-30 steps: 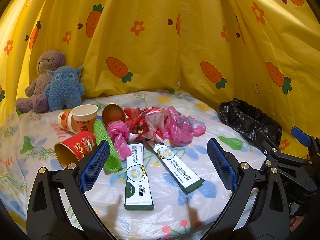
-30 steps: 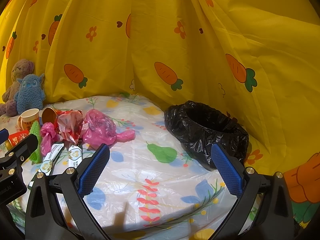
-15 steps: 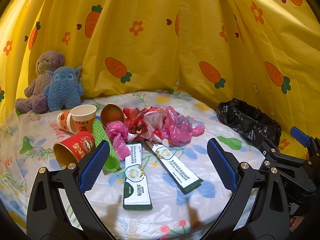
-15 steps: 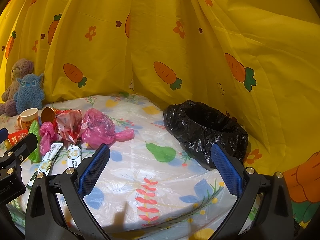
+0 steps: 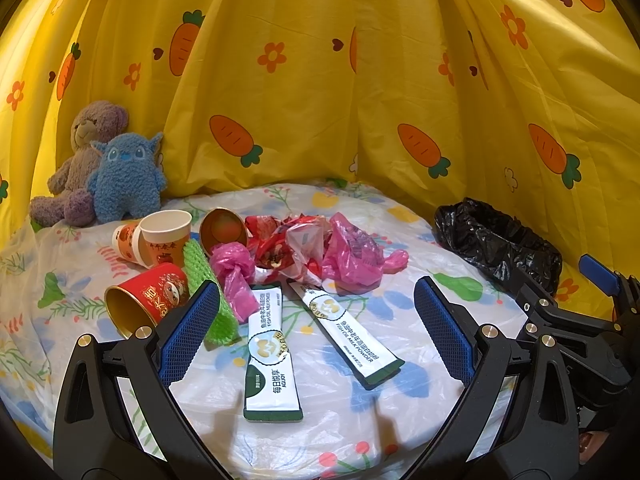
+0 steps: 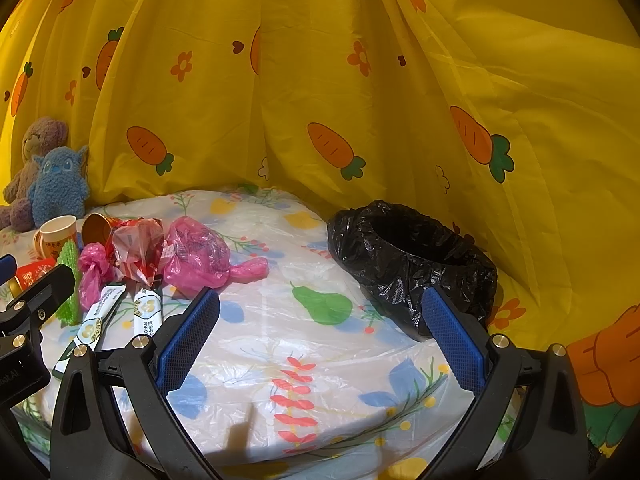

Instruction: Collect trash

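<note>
- The left gripper (image 5: 316,332) hangs with its blue-padded jaws spread wide and empty, just above a round table (image 5: 400,224) covered in a flowered plastic sheet.
- Right between and just beyond its jaws lie two flat milk powder sachets (image 5: 270,344), side by side and fanning apart; they look like the nearest trash to pick up.
- Further ahead sits a heap of crumpled pink and red plastic bags (image 5: 344,252).
- Ahead and to the left are paper cups (image 5: 164,236), some tipped on their sides, and a green foam net (image 5: 208,296) touching the left jaw's pad.
- The right gripper (image 6: 320,336) is also wide open and holds nothing; only bare tablecloth lies between its jaws.
- Ahead and to its right stands a bin lined with a black bag (image 6: 412,252), mouth open, seemingly placed there to receive the trash.
- Two plush toys (image 5: 100,172) sit far ahead on the left, against a yellow carrot-print curtain (image 5: 320,80).
</note>
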A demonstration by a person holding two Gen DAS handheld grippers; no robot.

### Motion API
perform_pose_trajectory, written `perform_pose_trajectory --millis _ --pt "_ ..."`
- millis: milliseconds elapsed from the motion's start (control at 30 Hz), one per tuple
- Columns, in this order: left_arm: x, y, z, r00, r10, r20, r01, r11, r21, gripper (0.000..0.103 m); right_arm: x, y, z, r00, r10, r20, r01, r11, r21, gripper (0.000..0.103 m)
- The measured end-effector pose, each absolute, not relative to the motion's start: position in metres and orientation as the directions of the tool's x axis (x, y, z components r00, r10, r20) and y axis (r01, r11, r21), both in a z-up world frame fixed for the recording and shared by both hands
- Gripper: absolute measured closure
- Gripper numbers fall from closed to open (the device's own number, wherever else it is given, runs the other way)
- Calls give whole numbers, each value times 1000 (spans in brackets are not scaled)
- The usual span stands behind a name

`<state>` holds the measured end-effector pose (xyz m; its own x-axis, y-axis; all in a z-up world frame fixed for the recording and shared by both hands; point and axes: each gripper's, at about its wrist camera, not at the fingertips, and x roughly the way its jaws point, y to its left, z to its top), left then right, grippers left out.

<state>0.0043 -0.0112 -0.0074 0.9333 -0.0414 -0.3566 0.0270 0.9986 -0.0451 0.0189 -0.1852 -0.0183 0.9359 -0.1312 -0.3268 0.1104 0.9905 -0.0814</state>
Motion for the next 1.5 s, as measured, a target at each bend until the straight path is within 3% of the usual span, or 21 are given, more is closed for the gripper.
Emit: perform_pose_trajectory --millis 500,800,900,967,1100,1300,1400,1500 --pt "10 -15 -10 930 -48 -363 31 998 -50 7 24 -182 -22 934 -130 -333 106 990 -89 5" --pt "13 43 -19 920 86 -382 -125 989 -79 15 37 -166 -25 938 -61 -341 35 996 -82 5" --pt "16 67 -24 905 144 -401 -191 978 -80 23 42 -156 -27 936 -14 -352 -12 997 -72 7" --pt "18 82 -26 894 169 -415 -223 971 -86 35 46 -149 -28 933 18 -358 -45 997 -66 7" --pt "23 106 -30 881 189 -433 -257 961 -104 42 54 -133 -28 928 83 -364 -108 993 -49 10" --pt "43 121 -41 860 141 -490 -241 959 -148 57 68 -110 -29 907 186 -377 -205 979 -11 13" --pt "55 123 -46 846 99 -523 -219 960 -173 70 76 -98 -31 892 226 -390 -247 969 -3 27" --pt "65 126 -49 839 59 -540 -200 958 -207 81 85 -91 -33 876 256 -410 -276 961 10 29"
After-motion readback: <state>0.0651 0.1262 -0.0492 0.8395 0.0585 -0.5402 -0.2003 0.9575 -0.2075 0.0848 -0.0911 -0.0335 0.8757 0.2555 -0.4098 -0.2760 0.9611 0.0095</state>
